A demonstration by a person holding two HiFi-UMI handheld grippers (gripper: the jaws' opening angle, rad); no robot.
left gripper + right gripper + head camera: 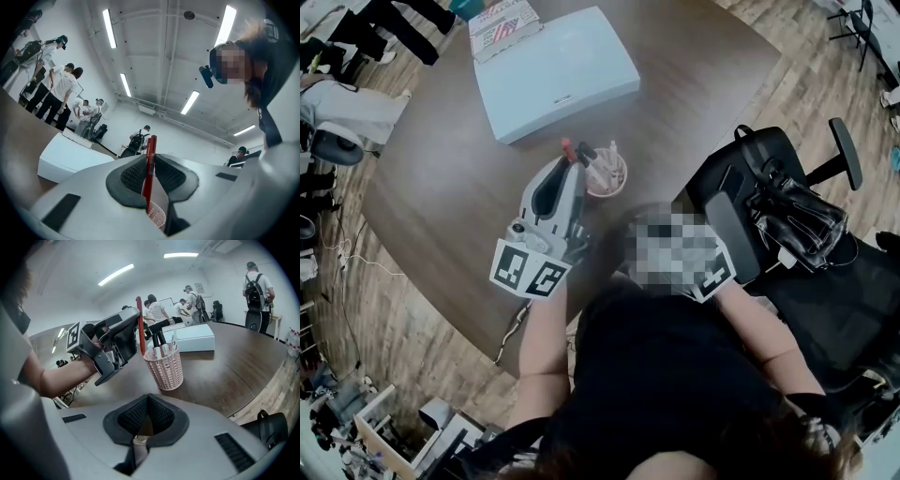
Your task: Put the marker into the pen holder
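The left gripper [572, 161] was clamped on the red marker [566, 146], which it held roughly upright. The pink mesh pen holder [607, 176] stood just beside the marker, toward the right gripper [147, 401], and already held other pens. That gripper was farther back, its fingers together on nothing. The next move seemed to be a short shift across, then down. The holder stood on a dark wooden table [441, 187] near a white box [553, 70], and people stood in the room behind.

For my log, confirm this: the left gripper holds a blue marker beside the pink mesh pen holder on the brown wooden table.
Wrong colour. The left gripper holds a red marker beside the pink mesh pen holder on the brown wooden table; the left gripper view shows it.
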